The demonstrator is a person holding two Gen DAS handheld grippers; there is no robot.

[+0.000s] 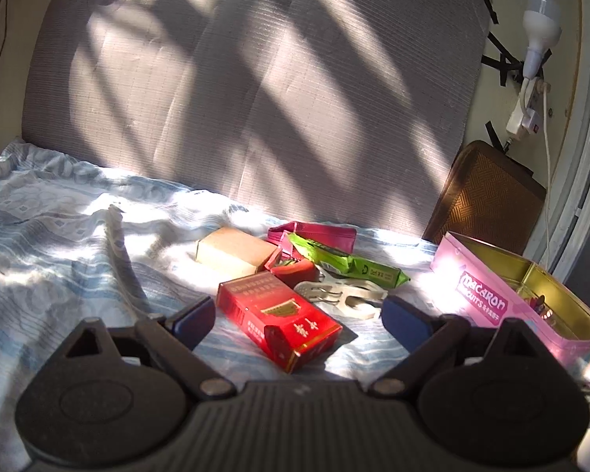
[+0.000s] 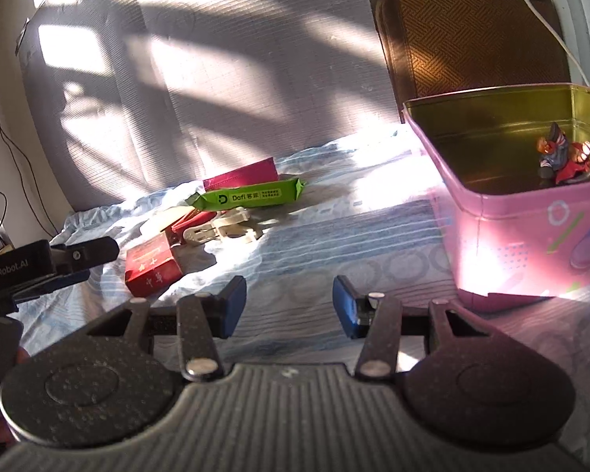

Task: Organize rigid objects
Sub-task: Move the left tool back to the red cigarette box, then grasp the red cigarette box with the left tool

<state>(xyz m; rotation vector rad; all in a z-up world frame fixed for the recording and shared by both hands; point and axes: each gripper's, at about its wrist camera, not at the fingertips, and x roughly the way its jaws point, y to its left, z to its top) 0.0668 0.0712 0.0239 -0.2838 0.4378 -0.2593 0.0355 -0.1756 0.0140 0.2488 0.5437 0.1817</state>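
A red cigarette pack (image 1: 278, 318) lies on the blue patterned bedsheet (image 1: 59, 236), between the fingers of my open left gripper (image 1: 299, 316), which does not touch it. Behind it lie a tan cardboard box (image 1: 236, 251), a small red item (image 1: 295, 269), a white plastic clip (image 1: 342, 295), a green Dafi packet (image 1: 346, 261) and a magenta pouch (image 1: 314, 232). The open pink Macaron tin (image 1: 487, 295) stands at the right. In the right wrist view my right gripper (image 2: 289, 306) is open and empty above the sheet, left of the tin (image 2: 523, 244), which holds a small figurine (image 2: 566, 157). The red pack (image 2: 151, 267) and my left gripper (image 2: 78, 261) show at the left.
A grey padded headboard (image 1: 255, 98) rises behind the bed. A brown woven cushion (image 1: 487, 200) leans at the back right. A white bulb on a power strip (image 1: 539, 39) with a cord hangs on the wall at right.
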